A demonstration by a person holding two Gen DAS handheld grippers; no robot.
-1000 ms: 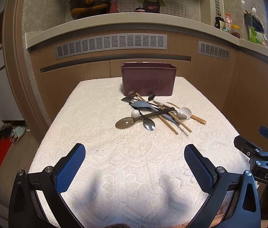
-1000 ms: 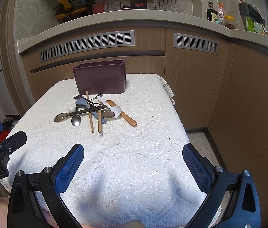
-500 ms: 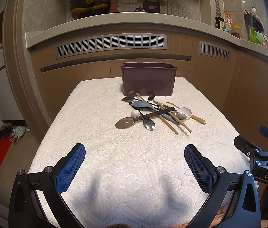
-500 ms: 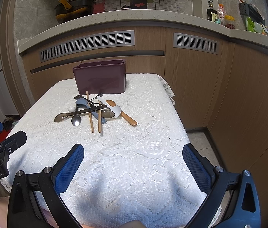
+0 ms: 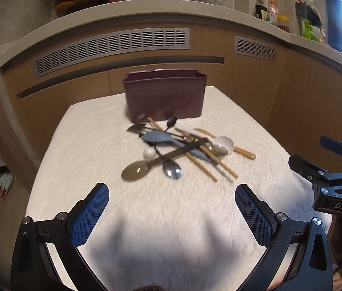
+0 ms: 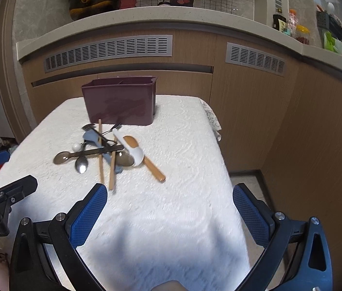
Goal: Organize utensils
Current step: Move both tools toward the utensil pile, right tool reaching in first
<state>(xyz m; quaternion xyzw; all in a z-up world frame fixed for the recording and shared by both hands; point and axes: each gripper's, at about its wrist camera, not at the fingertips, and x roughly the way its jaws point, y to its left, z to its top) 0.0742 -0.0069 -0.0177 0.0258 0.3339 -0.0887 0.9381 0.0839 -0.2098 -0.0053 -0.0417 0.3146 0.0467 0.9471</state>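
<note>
Both of my grippers are hanging over the near edge of the table with nothing in them: the left gripper (image 5: pixel 172 208) has its blue, diamond-textured pads spread wide, and the right gripper (image 6: pixel 169 207) is spread just as wide. Under them is a white tablecloth (image 5: pixel 93 150) with a raised, lacy pattern. The utensil pile (image 5: pixel 183 148) sits mid-table, all crossed over each other: a pair of wooden chopsticks (image 6: pixel 101 150), a white ceramic soup spoon (image 6: pixel 132 149) lying over a wooden spoon (image 6: pixel 154 168), a grey-blue plastic spoon (image 5: pixel 161 138), a small shiny metal spoon (image 5: pixel 172 168), and a long dark-handled spoon with a translucent brownish bowl (image 5: pixel 135 171) at the left end. Just behind the pile, at the far end of the table, stands the maroon plastic utensil holder (image 6: pixel 120 104), a rectangular glossy box; from the right wrist view I can see a divider inside, but can't tell if anything's in the compartments.
</note>
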